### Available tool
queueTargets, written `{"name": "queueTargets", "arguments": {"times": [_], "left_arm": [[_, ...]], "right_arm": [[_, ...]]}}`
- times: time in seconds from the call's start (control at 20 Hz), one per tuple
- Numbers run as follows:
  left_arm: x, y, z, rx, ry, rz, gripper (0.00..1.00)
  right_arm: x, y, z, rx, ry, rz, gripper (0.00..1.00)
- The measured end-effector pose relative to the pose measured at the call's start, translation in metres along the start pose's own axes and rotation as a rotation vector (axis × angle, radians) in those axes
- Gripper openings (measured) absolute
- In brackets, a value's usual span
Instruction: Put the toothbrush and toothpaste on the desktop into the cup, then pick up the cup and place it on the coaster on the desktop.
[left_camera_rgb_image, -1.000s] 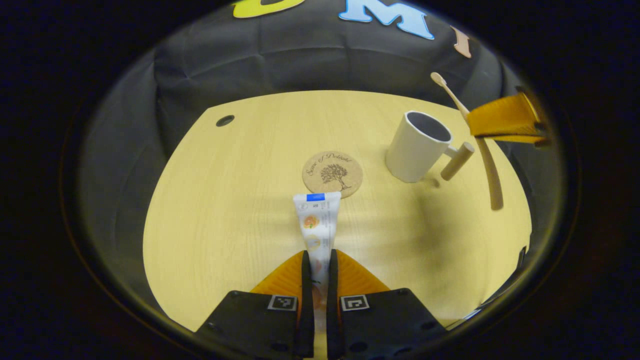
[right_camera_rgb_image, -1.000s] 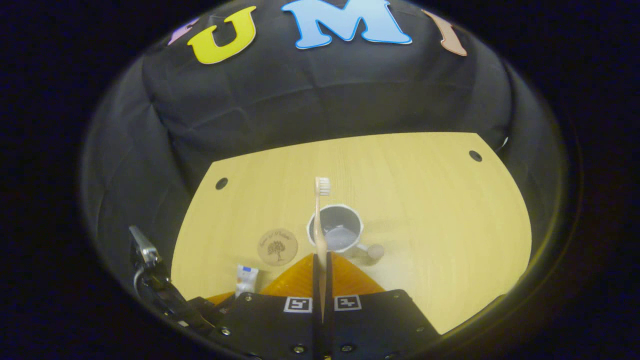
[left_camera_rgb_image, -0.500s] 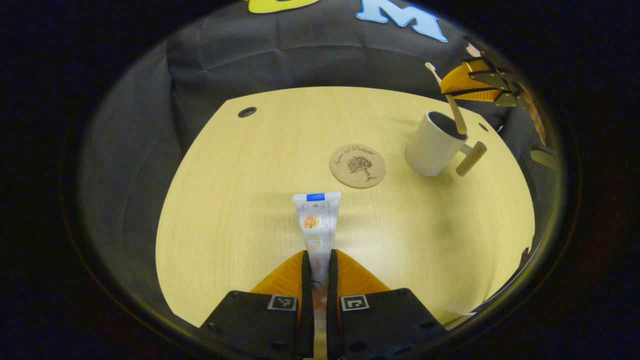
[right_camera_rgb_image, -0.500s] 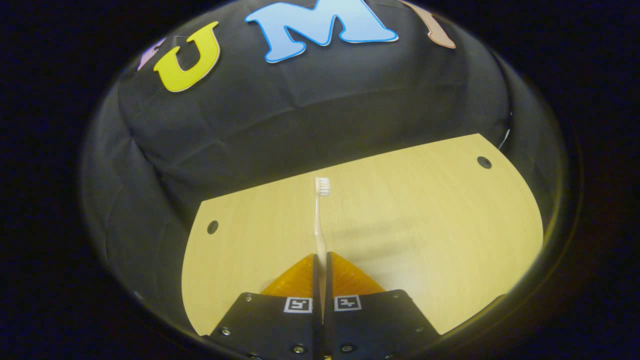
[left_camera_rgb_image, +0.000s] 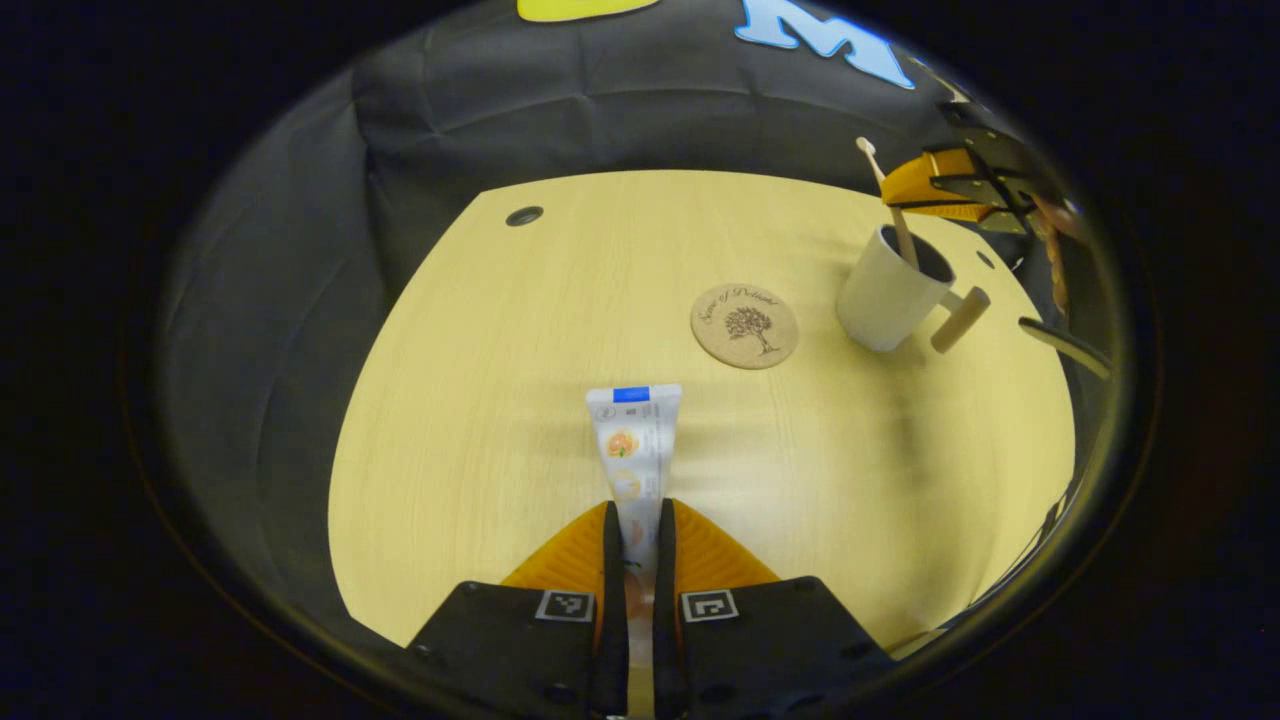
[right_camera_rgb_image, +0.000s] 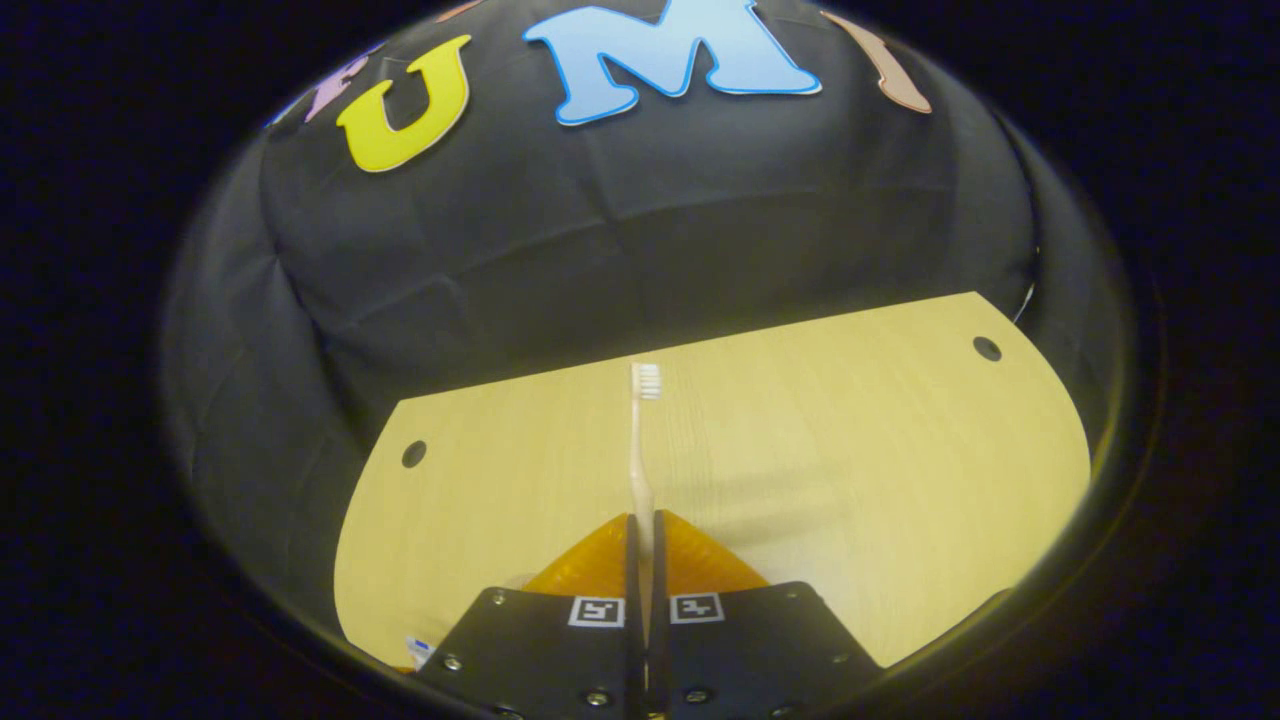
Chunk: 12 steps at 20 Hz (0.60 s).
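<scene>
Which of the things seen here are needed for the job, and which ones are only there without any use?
Needed for the job:
- toothbrush, held by the right gripper, lower end in the cup
- toothpaste, held by the left gripper
- cup
- coaster

Only there:
- desktop with its cable holes
- black cloth wall

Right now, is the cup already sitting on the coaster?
No, in the left gripper view the cup stands on the bare desk, apart from the coaster.
</scene>
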<state>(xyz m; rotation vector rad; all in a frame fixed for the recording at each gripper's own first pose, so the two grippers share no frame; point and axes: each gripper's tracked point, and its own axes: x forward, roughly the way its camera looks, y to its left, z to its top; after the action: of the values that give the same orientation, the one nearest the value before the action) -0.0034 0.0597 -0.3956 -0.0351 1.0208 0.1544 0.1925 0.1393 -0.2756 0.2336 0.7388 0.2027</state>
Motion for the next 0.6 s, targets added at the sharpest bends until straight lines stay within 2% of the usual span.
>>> {"name": "queueTargets", "arguments": {"times": [0.2, 0.25, 0.6], "left_arm": [[0.000, -0.005, 0.032, 0.021, -0.044, -0.011, 0.17], [0.001, -0.010, 0.040, 0.028, -0.056, -0.017, 0.18], [0.001, -0.039, 0.061, 0.069, -0.104, -0.050, 0.17]], "right_arm": [[-0.014, -0.009, -0.013, 0.020, -0.001, 0.004, 0.04], [-0.019, -0.011, -0.015, 0.026, 0.001, 0.004, 0.11], [-0.050, -0.034, -0.028, 0.078, -0.006, -0.013, 0.13]]}}
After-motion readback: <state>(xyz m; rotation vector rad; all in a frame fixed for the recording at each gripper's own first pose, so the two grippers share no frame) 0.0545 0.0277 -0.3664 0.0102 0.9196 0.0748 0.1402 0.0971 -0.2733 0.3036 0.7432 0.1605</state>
